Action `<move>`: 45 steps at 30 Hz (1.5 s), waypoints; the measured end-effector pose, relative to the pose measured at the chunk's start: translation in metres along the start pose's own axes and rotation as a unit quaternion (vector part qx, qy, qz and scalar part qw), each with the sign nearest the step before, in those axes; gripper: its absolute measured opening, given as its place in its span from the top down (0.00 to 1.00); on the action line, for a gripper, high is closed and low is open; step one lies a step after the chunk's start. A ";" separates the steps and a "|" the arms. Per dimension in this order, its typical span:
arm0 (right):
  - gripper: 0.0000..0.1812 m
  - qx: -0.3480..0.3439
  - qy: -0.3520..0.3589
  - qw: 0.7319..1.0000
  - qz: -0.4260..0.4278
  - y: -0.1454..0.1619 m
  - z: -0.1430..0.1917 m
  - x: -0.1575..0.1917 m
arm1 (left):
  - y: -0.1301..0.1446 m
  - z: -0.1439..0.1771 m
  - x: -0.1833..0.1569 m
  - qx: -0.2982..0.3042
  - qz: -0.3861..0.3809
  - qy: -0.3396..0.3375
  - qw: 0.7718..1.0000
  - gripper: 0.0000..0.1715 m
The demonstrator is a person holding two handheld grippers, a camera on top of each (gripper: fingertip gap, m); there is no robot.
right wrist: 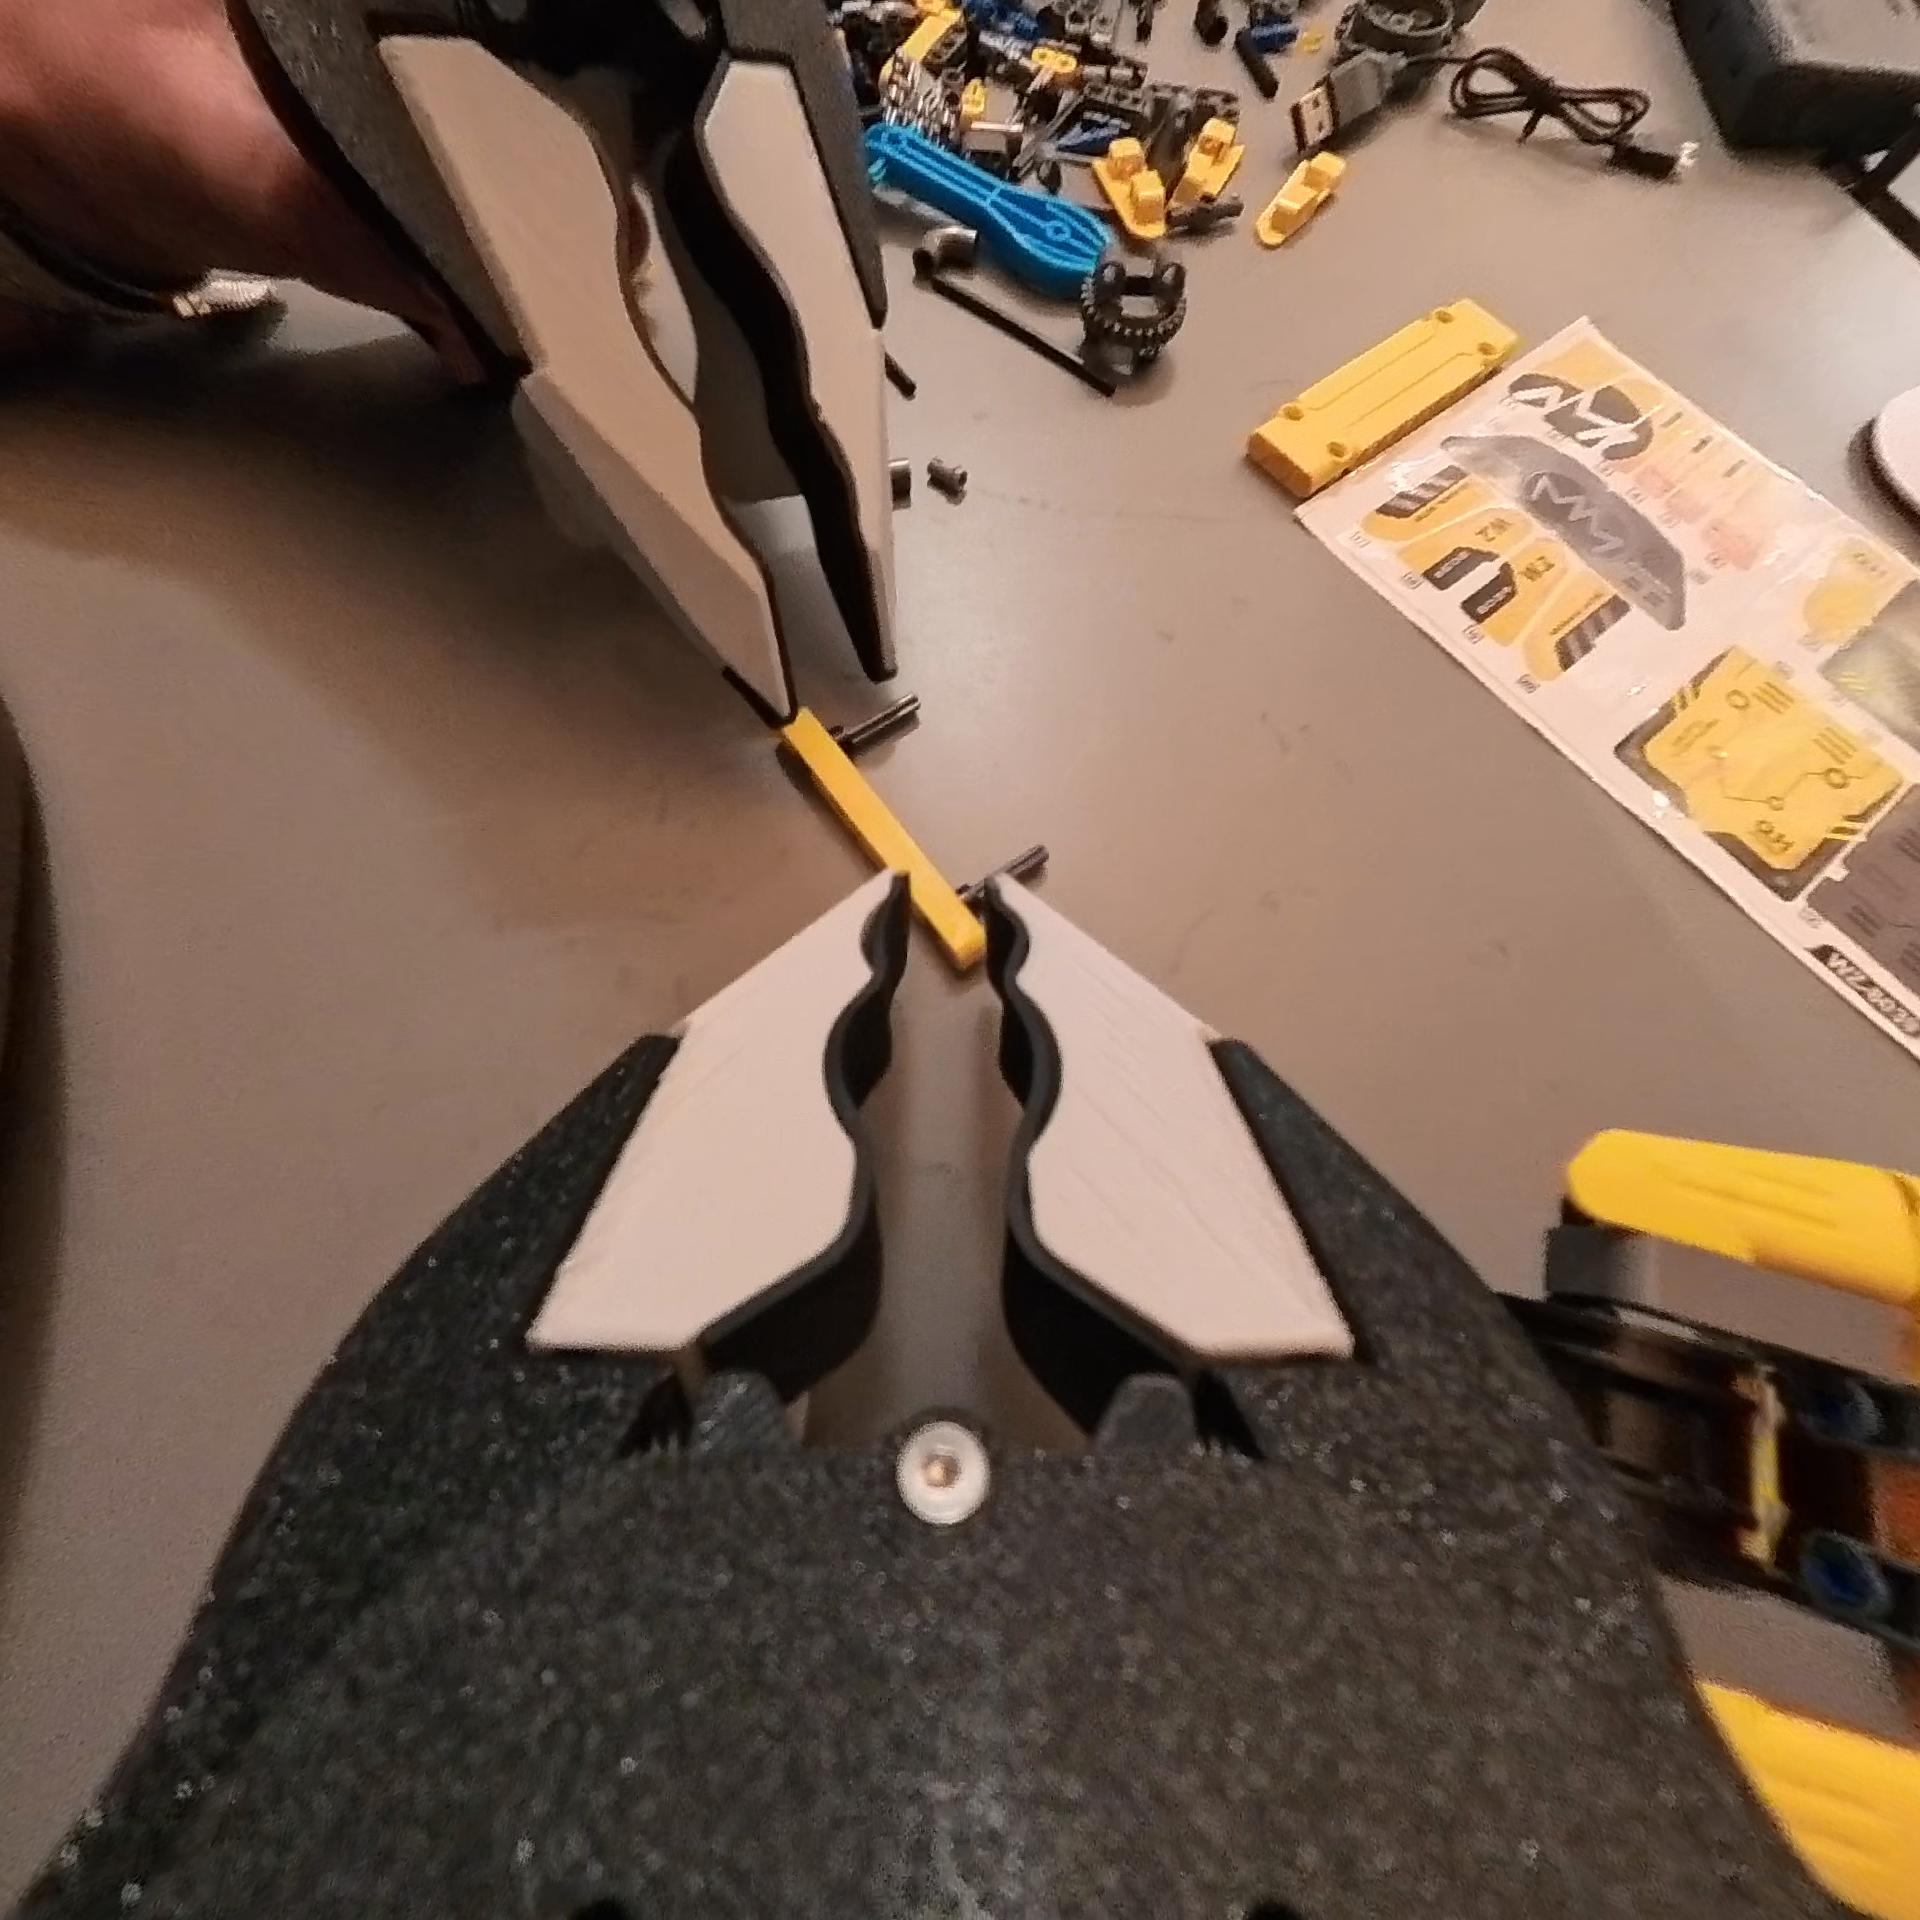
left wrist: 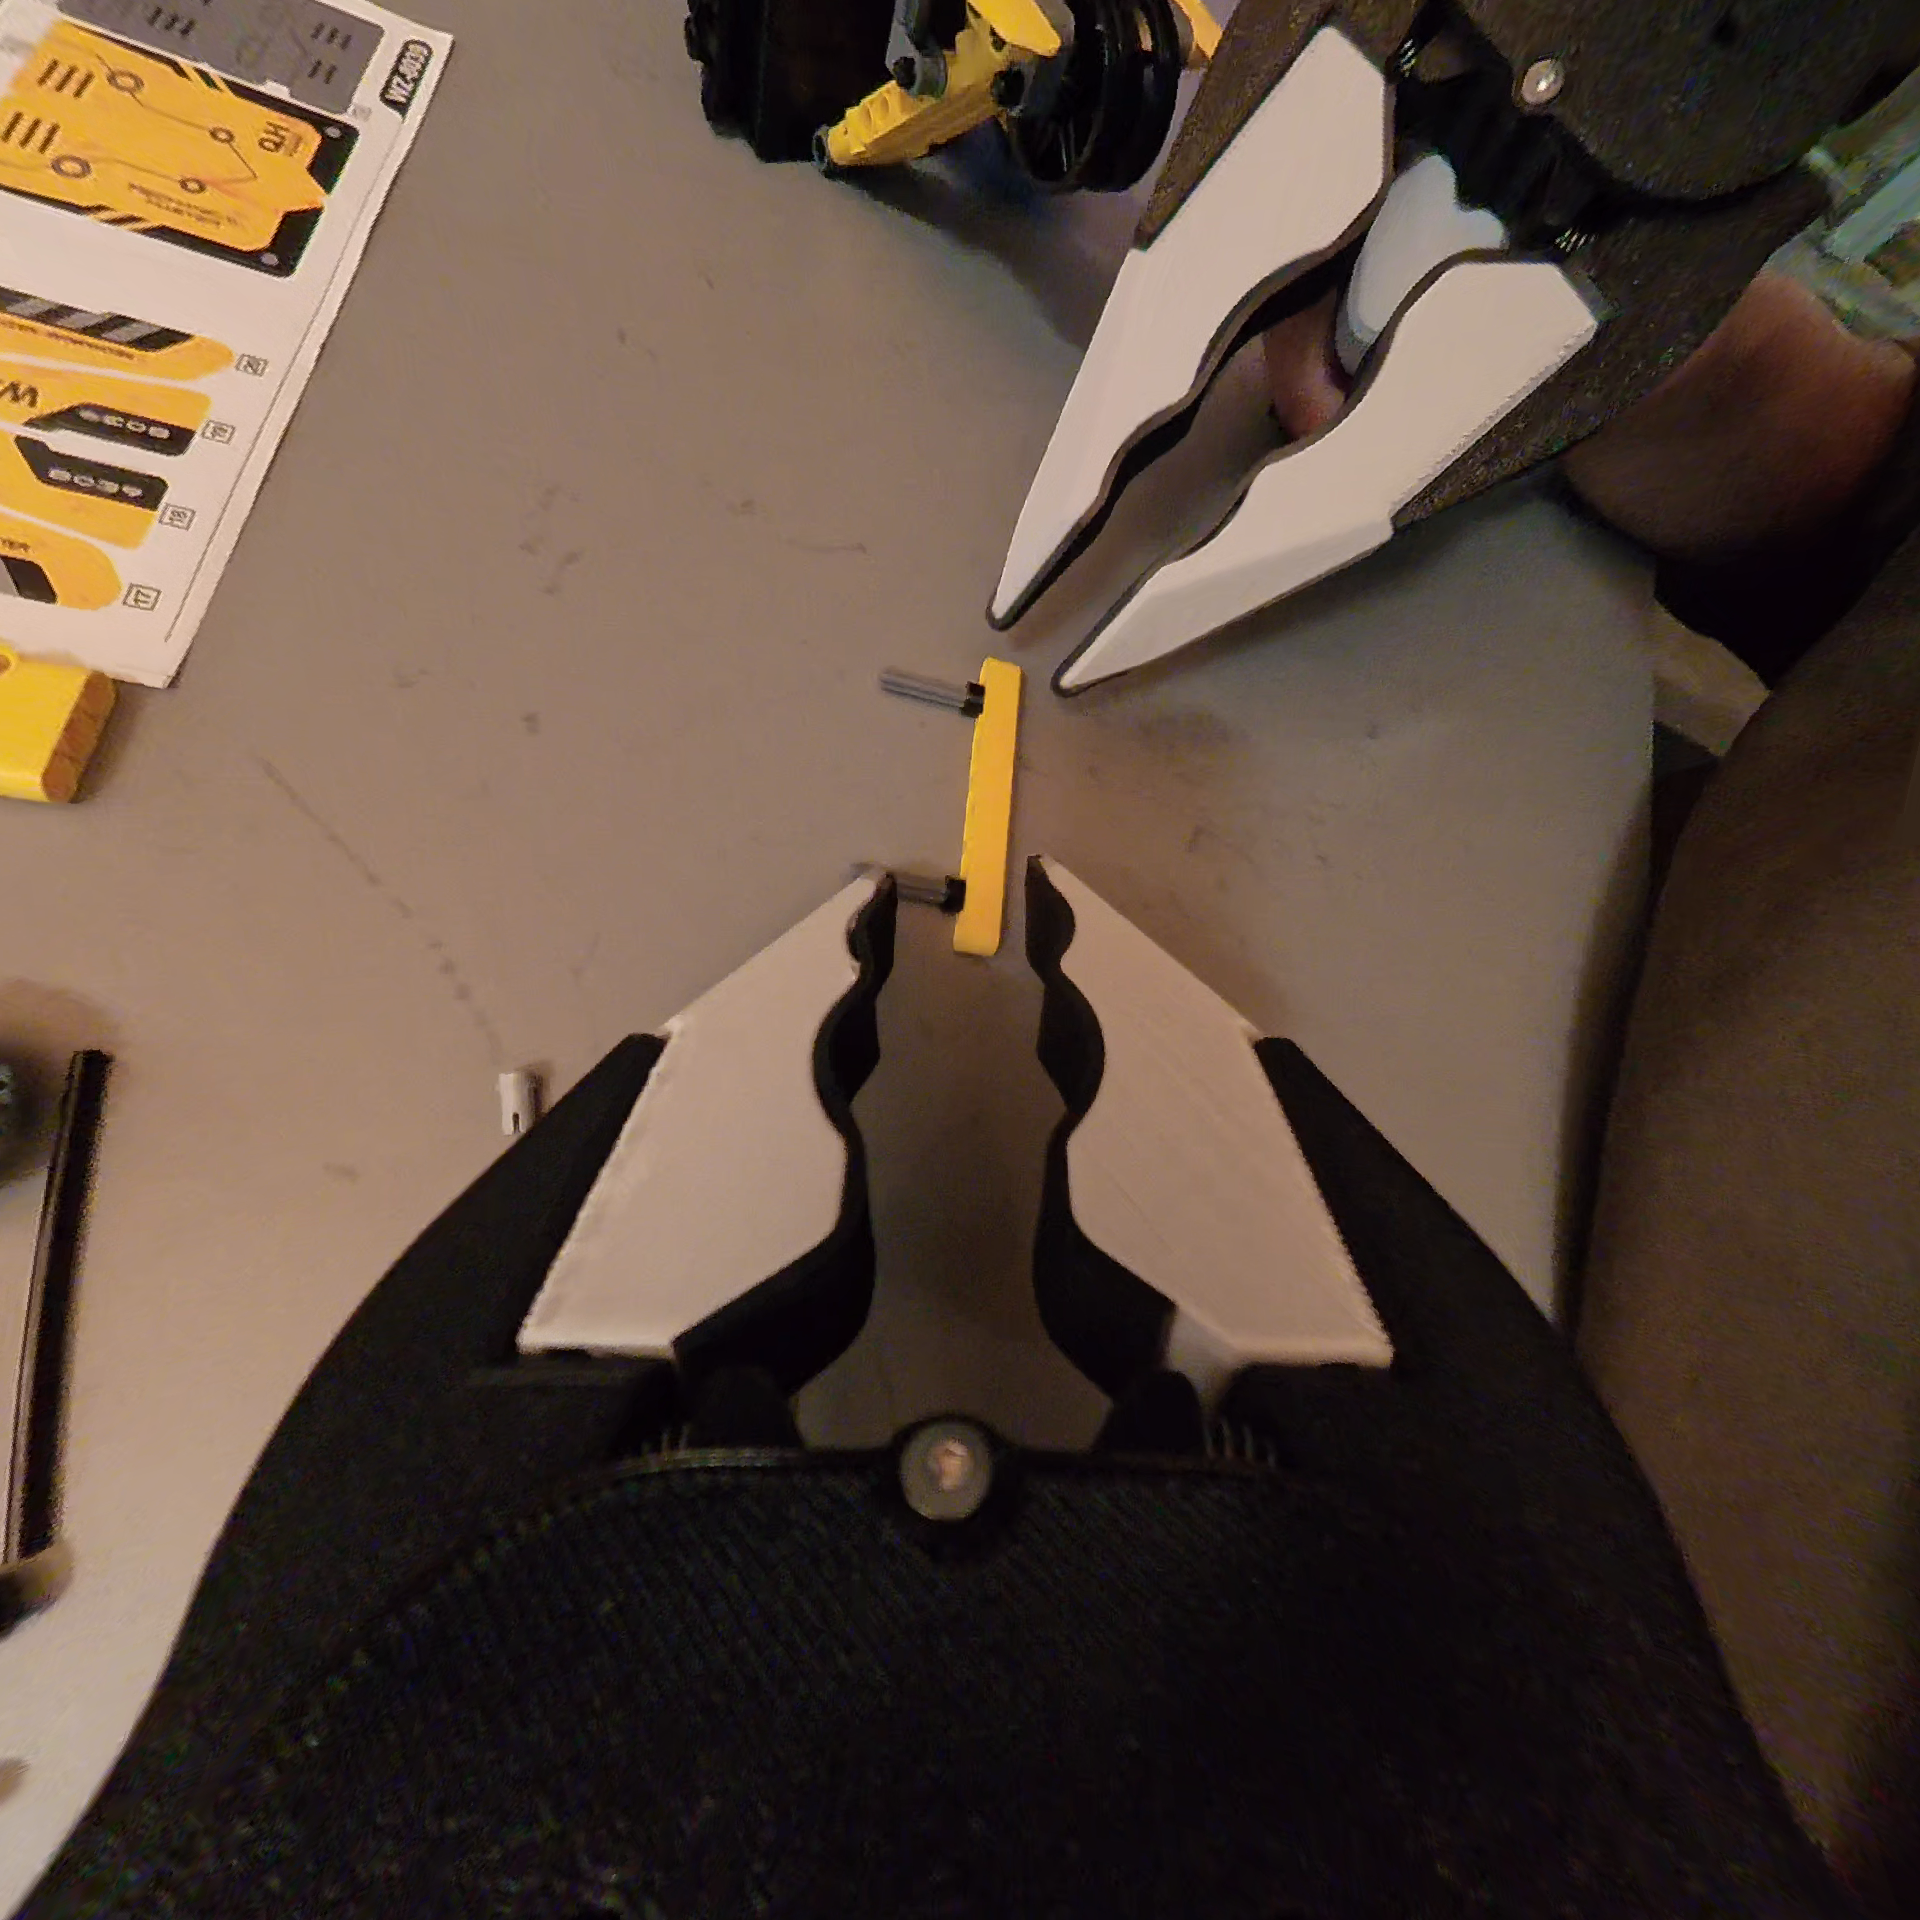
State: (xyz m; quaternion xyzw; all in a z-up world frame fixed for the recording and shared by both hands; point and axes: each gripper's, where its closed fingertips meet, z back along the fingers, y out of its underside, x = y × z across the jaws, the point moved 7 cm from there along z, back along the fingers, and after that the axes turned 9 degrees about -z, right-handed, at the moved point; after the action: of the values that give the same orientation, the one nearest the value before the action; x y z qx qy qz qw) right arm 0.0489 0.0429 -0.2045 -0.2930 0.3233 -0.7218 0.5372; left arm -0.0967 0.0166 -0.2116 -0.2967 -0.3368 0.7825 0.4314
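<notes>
A thin yellow beam (left wrist: pixel 987 800) with two dark pins (left wrist: pixel 925 688) sticking out of one side lies on the grey table (left wrist: pixel 623 623). My left gripper (left wrist: pixel 958 876) is open, and its tips straddle the beam's near end; one pin touches its left fingertip. My right gripper (left wrist: pixel 1037 649) hovers just past the beam's other end, open a little. In the right wrist view the right gripper (right wrist: pixel 945 886) has the beam (right wrist: pixel 883 831) end between its tips with a narrow gap. The left gripper (right wrist: pixel 826 691) stands at the far end.
A sticker sheet (left wrist: pixel 177 312) (right wrist: pixel 1662 675) lies flat beside a yellow panel (right wrist: pixel 1382 395). A part-built yellow and black model (left wrist: pixel 966 94) (right wrist: pixel 1714 1351) stands close to the right gripper. A pile of loose parts (right wrist: pixel 1039 125), a blue tool (right wrist: pixel 987 197) and a black cable (right wrist: pixel 1538 104) lie beyond. The table edge (left wrist: pixel 1621 935) is near. The grippers' ends are close to 5 centimetres from one another.
</notes>
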 end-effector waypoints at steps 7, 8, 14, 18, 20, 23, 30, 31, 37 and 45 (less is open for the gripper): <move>0.92 0.025 0.006 1.000 0.008 0.006 -0.005 0.000 | -0.002 -0.001 -0.002 -0.003 -0.021 -0.008 1.000 0.84; 0.92 0.026 0.005 1.000 0.007 0.006 -0.006 0.000 | -0.002 -0.001 -0.002 -0.001 -0.022 -0.009 1.000 0.83; 0.92 0.025 0.008 1.000 0.006 0.006 -0.006 -0.001 | -0.001 -0.003 -0.002 0.007 -0.025 -0.012 1.000 0.83; 0.92 0.025 0.009 1.000 0.005 0.006 -0.006 -0.002 | -0.001 -0.004 -0.002 0.010 -0.024 -0.011 1.000 0.82; 0.92 0.025 0.010 1.000 0.005 0.006 -0.006 -0.002 | -0.001 -0.004 -0.002 0.011 -0.025 -0.011 1.000 0.82; 0.92 0.024 0.011 1.000 0.006 0.006 -0.006 -0.002 | 0.000 -0.005 -0.002 0.016 -0.026 -0.011 0.999 0.82; 0.92 0.025 0.014 1.000 0.008 0.006 -0.007 -0.002 | 0.000 -0.007 -0.003 0.020 -0.030 -0.012 0.999 0.82; 0.93 0.025 0.015 1.000 0.008 0.006 -0.007 -0.002 | 0.000 -0.006 -0.003 0.019 -0.030 -0.012 0.999 0.82; 0.93 0.023 0.018 1.000 0.008 0.006 -0.006 -0.003 | 0.000 -0.006 -0.003 0.015 -0.033 -0.014 0.999 0.82; 0.94 0.000 0.023 1.000 0.012 0.000 -0.001 -0.002 | -0.007 0.020 0.008 -0.041 -0.011 -0.044 0.998 0.84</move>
State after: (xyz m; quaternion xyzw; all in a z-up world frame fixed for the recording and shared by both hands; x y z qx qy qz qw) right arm 0.0488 0.0452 -0.2051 -0.2724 0.3387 -0.7220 0.5382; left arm -0.1124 0.0209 -0.1957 -0.2758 -0.3900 0.7755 0.4128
